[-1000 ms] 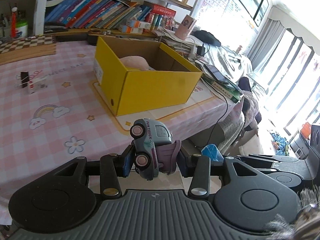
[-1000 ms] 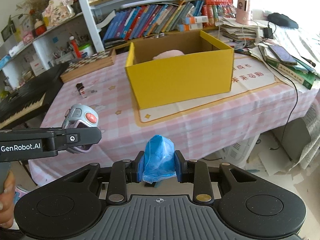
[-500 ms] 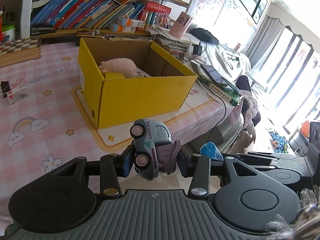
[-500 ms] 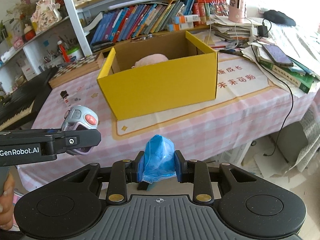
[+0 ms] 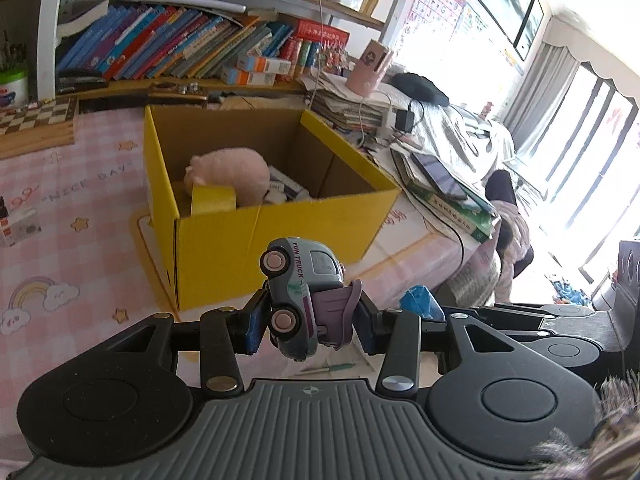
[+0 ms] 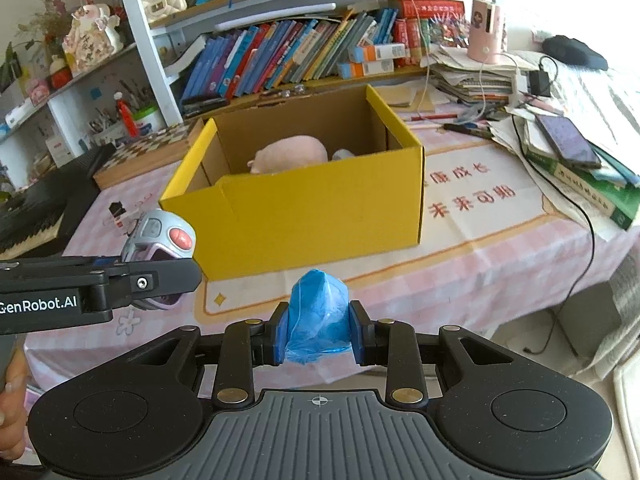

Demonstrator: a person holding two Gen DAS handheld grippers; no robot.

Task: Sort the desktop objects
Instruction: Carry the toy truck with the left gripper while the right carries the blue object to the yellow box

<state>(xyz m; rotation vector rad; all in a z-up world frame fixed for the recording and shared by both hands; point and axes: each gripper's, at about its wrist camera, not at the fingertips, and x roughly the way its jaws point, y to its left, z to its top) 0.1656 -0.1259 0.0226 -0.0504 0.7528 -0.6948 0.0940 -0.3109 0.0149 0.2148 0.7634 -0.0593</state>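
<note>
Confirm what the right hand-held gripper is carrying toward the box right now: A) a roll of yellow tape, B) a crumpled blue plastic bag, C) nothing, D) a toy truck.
B: in the right wrist view the right hand-held gripper is clamped on a crumpled blue plastic bag, short of the yellow box; the toy truck is in the left hand-held gripper.

Left fingers (image 5: 256, 322) grip toy truck (image 5: 300, 296) before, seemingly, box (image 5: 280, 232).
</note>
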